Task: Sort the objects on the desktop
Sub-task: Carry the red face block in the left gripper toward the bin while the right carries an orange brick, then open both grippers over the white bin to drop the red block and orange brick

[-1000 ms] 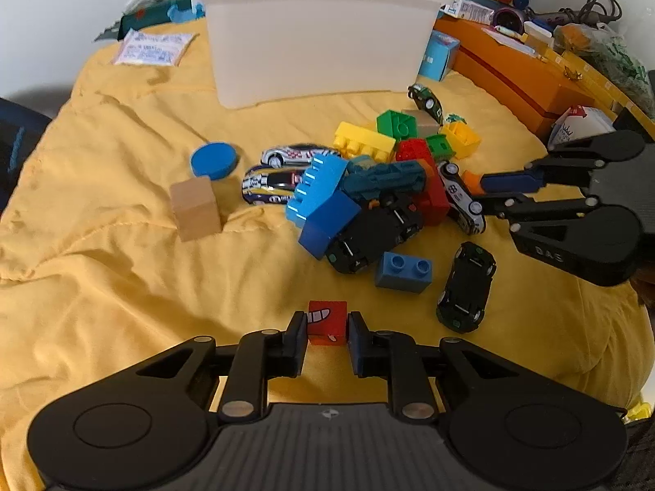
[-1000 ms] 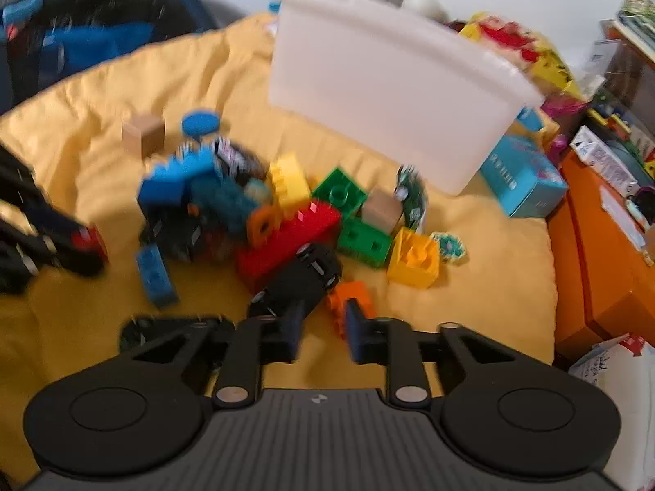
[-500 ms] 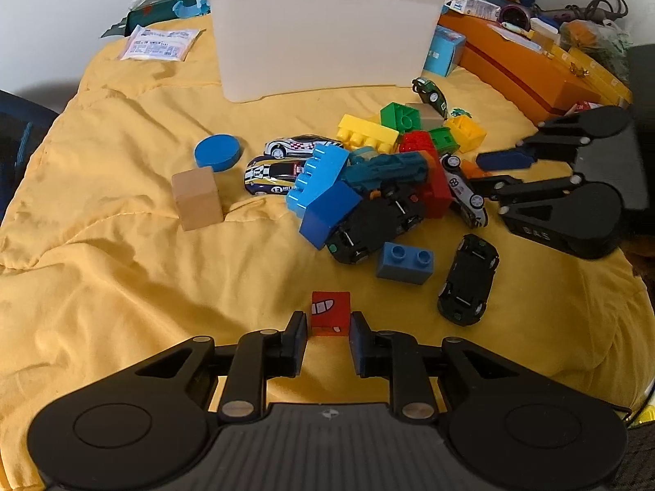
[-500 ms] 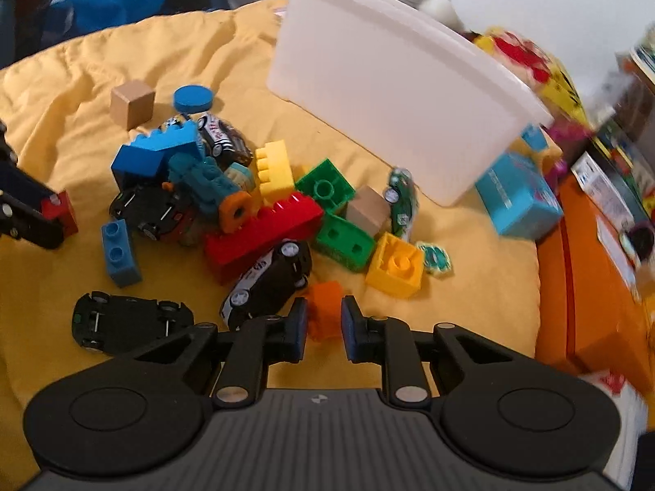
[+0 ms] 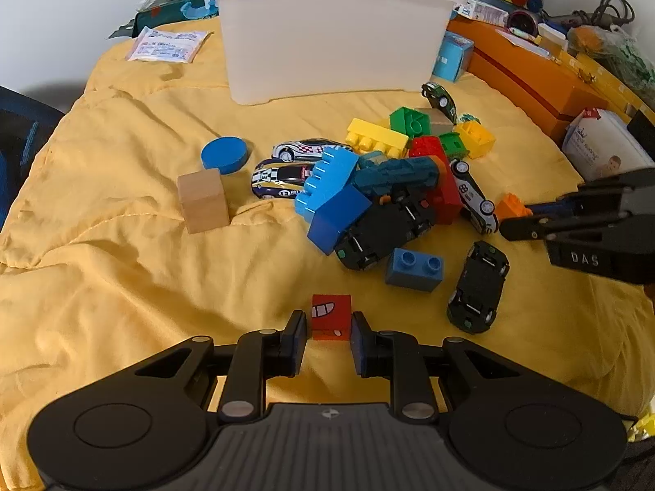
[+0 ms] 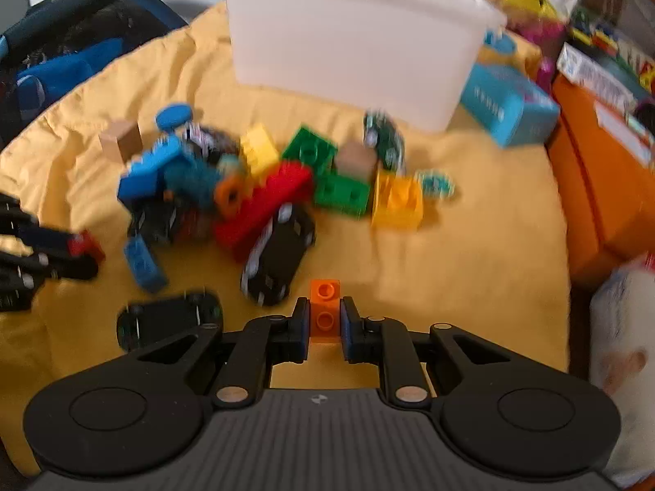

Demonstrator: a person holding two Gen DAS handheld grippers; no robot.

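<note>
left gripper: jaws closed against a red cube printed with a toothy mouth, the cube at the near edge of the yellow cloth. right gripper: clamped on a small orange brick, stud facing forward, just beside a black toy car; whether the brick is off the cloth cannot be told. white bin: upright at the far side of the cloth. toy heap, between bin and grippers: blue bricks, red brick, yellow brick, green brick, several cars. small blue brick and another black car lie at the near edge of the heap. wooden cube and blue disc sit apart to the left.
</note>
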